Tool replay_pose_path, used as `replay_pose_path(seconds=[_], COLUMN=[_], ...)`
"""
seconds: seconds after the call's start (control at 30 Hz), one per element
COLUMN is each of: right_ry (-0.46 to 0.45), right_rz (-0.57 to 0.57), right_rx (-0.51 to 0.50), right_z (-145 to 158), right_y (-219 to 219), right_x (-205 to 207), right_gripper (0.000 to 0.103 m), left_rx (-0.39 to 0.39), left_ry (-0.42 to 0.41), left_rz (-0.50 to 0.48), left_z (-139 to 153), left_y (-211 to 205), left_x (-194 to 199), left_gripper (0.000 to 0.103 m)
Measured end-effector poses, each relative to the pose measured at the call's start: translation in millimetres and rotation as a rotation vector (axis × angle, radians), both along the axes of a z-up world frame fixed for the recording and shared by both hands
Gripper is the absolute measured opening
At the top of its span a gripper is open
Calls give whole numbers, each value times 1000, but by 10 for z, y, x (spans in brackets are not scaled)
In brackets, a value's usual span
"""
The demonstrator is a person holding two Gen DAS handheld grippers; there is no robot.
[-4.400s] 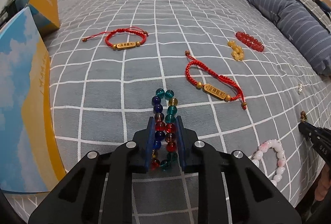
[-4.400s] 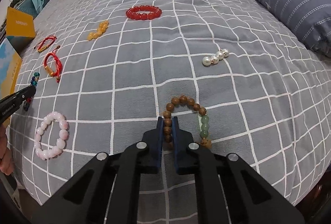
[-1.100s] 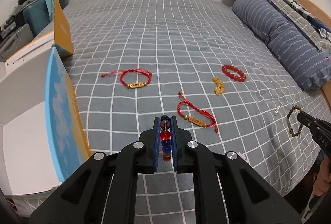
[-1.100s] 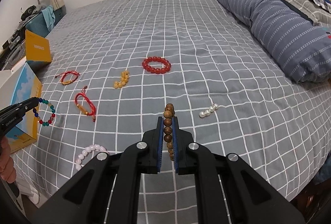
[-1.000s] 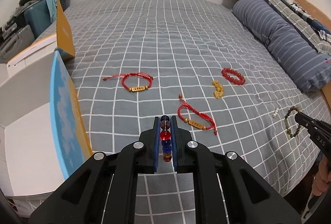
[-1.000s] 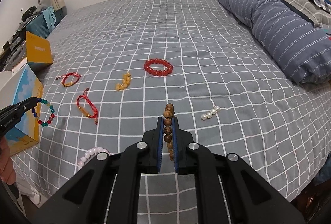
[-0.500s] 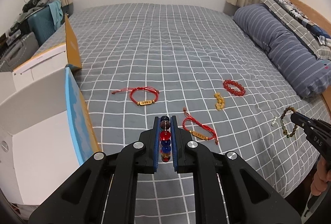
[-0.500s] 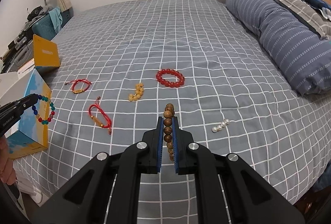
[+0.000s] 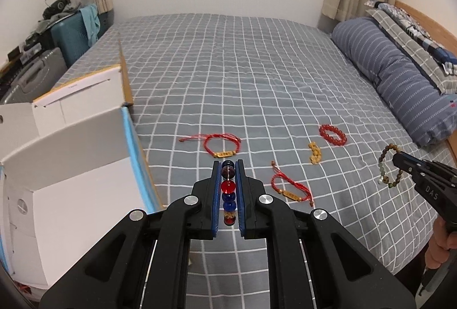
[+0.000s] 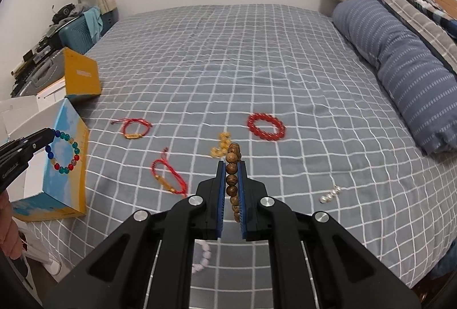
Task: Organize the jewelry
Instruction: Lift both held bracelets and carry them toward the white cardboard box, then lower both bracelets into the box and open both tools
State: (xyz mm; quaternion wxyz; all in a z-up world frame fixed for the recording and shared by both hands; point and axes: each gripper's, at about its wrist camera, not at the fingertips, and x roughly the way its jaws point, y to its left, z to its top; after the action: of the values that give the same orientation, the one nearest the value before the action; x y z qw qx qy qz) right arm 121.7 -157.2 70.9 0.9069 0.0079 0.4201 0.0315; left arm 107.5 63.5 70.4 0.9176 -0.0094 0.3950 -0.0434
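My left gripper (image 9: 228, 166) is shut on a multicoloured glass-bead bracelet (image 9: 228, 186), held in the air above the bed; from the right wrist view that bracelet (image 10: 64, 150) hangs as a ring in front of the open box (image 10: 54, 166). My right gripper (image 10: 230, 166) is shut on a brown wooden-bead bracelet (image 10: 232, 174), which dangles at the far right in the left wrist view (image 9: 390, 166). On the bedspread lie two red cord bracelets (image 9: 224, 144) (image 9: 288, 186), an amber piece (image 9: 314, 153), a red bead bracelet (image 9: 332, 134), a pearl piece (image 10: 330, 194) and a pink bead bracelet (image 10: 201, 257).
The white-lined box (image 9: 71, 166) with blue and yellow outer sides stands open at the bed's left edge. A striped blue pillow (image 9: 400, 80) lies along the right. A teal suitcase (image 9: 74, 29) and clutter sit at the far left. A person's hand (image 10: 8, 234) holds the left tool.
Both grippers have risen with their bracelets, so more of the bed and room shows. The box interior has come further into the left wrist view.
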Motion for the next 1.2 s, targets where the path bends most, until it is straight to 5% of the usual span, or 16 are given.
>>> replay_pose_path(seconds=[0.57,1.2], right_ry=[-46,-54], right_rz=[193,442], right_rx=[-10,28], right_z=[324,367], right_y=[1116,2754], right_x=[187,140], right_gripper=[7,7], left_rx=[30,47], left_ry=[-53,-13], left_rz=[118,354], left_z=[323,299], left_y=[792,2057], left_x=[-187,-570], left_gripper=[9,9])
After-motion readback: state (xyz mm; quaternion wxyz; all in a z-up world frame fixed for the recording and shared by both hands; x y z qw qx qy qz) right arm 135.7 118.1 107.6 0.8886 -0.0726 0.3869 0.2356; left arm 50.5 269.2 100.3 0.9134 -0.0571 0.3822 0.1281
